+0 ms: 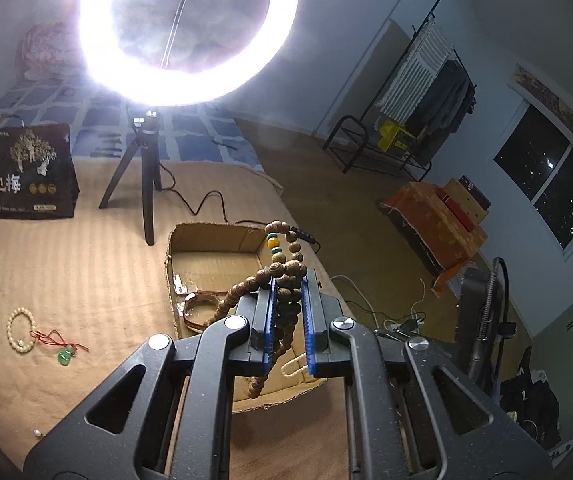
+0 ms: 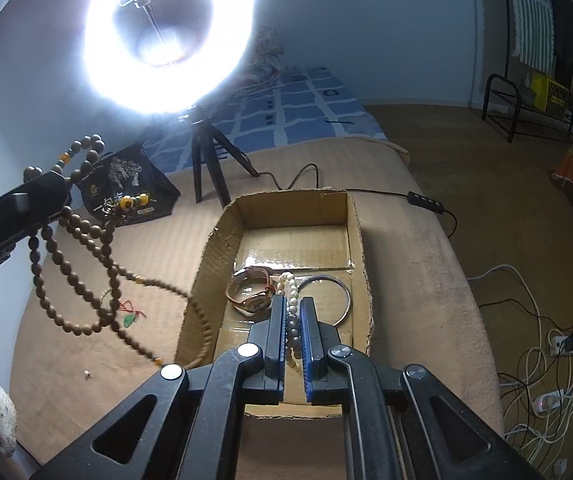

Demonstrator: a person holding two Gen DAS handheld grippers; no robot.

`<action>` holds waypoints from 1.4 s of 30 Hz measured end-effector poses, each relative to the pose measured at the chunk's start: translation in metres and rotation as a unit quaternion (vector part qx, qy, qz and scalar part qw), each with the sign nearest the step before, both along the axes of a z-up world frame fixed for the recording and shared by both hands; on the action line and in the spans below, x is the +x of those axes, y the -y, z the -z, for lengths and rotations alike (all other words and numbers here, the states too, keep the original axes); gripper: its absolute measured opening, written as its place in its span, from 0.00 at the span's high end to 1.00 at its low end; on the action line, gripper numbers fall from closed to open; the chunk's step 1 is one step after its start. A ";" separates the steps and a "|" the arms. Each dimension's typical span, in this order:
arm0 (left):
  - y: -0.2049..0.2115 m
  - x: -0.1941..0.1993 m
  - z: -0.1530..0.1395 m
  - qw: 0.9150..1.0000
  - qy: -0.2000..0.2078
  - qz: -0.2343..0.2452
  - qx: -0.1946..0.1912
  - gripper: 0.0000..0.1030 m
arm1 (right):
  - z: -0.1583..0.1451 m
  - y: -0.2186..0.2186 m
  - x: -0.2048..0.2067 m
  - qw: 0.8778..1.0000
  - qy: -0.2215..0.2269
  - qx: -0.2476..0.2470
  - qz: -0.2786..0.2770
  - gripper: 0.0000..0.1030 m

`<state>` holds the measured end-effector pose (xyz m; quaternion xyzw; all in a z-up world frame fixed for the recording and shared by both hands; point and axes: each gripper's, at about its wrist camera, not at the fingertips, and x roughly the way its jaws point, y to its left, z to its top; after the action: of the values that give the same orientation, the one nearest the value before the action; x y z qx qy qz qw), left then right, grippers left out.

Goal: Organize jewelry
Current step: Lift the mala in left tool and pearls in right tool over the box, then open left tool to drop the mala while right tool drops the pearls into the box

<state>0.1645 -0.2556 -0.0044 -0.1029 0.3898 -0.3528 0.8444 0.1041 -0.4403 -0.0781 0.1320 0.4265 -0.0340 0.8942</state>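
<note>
My left gripper (image 1: 288,280) is shut on a long brown wooden bead strand (image 1: 286,268) with yellow and green beads, held up over the left side of the cardboard box (image 1: 210,236). In the right wrist view the left gripper (image 2: 52,184) is at the left, and the brown strand (image 2: 74,240) hangs in loops. My right gripper (image 2: 293,300) is shut on a white pearl strand (image 2: 291,292) inside the box (image 2: 222,220). A watch (image 2: 248,290) and a silver bangle (image 2: 344,296) lie in the box. A pearl bracelet (image 1: 20,330) and a green pendant on red cord (image 1: 64,356) lie on the tan mat.
A ring light on a black tripod (image 1: 146,184) stands behind the box, with its cable and switch (image 2: 424,200) running right. A black bag (image 1: 22,172) sits at the back left. A small loose bead (image 1: 37,433) lies on the mat. Cables and power strips (image 2: 554,344) lie on the floor, right.
</note>
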 end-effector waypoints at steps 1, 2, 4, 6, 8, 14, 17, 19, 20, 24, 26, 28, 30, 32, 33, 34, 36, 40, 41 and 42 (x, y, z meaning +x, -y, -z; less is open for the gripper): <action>0.001 0.002 0.005 1.000 -0.004 0.000 0.002 0.90 | 0.001 0.001 0.000 1.000 -0.002 0.002 0.001 0.96; 0.002 0.004 0.009 1.000 -0.007 0.000 0.005 0.90 | 0.002 0.002 -0.001 1.000 -0.003 0.003 0.002 0.96; 0.006 0.007 0.017 1.000 -0.013 0.000 0.011 0.90 | 0.005 0.003 0.000 1.000 -0.007 0.003 0.003 0.96; 0.008 0.010 0.025 1.000 -0.018 -0.001 0.020 0.90 | 0.008 0.003 0.001 1.000 -0.012 0.003 0.004 0.96; 0.010 0.012 0.034 0.999 -0.023 0.001 0.031 0.90 | 0.010 0.004 0.002 1.000 -0.015 0.004 0.004 0.96; 0.012 0.015 0.050 0.998 -0.031 0.003 0.049 0.90 | 0.019 0.006 0.007 1.000 -0.028 0.010 0.005 0.96; 0.013 0.015 0.056 0.998 -0.038 0.004 0.050 0.90 | 0.022 0.005 0.008 0.999 -0.034 0.010 0.004 0.96; 0.013 0.016 0.058 0.998 -0.041 0.006 0.052 0.90 | 0.025 0.004 0.009 0.999 -0.038 0.008 0.004 0.96; 0.014 0.016 0.059 0.998 -0.042 0.007 0.054 0.90 | 0.025 0.003 0.009 0.999 -0.039 0.008 0.003 0.96; 0.016 0.015 0.061 0.997 -0.046 0.013 0.055 0.90 | 0.027 0.002 0.010 0.999 -0.044 0.008 0.003 0.96; 0.017 0.016 0.061 0.997 -0.046 0.013 0.056 0.90 | 0.028 0.002 0.012 0.999 -0.046 0.008 0.004 0.96; 0.017 0.016 0.062 0.997 -0.046 0.013 0.056 0.90 | 0.029 0.002 0.013 0.999 -0.048 0.008 0.005 0.96; 0.017 0.017 0.061 0.997 -0.047 0.010 0.056 0.90 | 0.030 0.002 0.013 0.999 -0.050 0.008 0.005 0.96; 0.016 0.019 0.060 0.997 -0.047 0.006 0.056 0.90 | 0.031 0.002 0.013 0.999 -0.051 0.005 0.007 0.94; 0.016 0.019 0.060 0.997 -0.047 0.005 0.057 0.90 | 0.031 0.002 0.013 0.999 -0.051 0.004 0.008 0.89; 0.016 0.020 0.060 0.997 -0.050 0.004 0.060 0.90 | 0.031 0.003 0.012 0.999 -0.050 0.004 0.008 0.84; 0.015 0.020 0.061 0.997 -0.052 0.004 0.062 0.84 | 0.029 0.002 0.011 0.999 -0.047 0.000 0.011 0.71; 0.013 0.019 0.059 0.997 -0.046 0.002 0.067 0.83 | 0.028 0.003 0.010 0.999 -0.046 0.001 0.014 0.70; 0.012 0.019 0.059 0.997 -0.046 0.002 0.069 0.83 | 0.028 0.003 0.010 0.999 -0.046 0.000 0.015 0.67; 0.012 0.018 0.059 0.997 -0.045 0.002 0.070 0.83 | 0.027 0.003 0.010 0.999 -0.045 -0.002 0.016 0.62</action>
<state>0.1823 -0.2678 -0.0635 -0.0583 0.4514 -0.3218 0.8302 0.1138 -0.4430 -0.1051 0.1354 0.4636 -0.0552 0.8739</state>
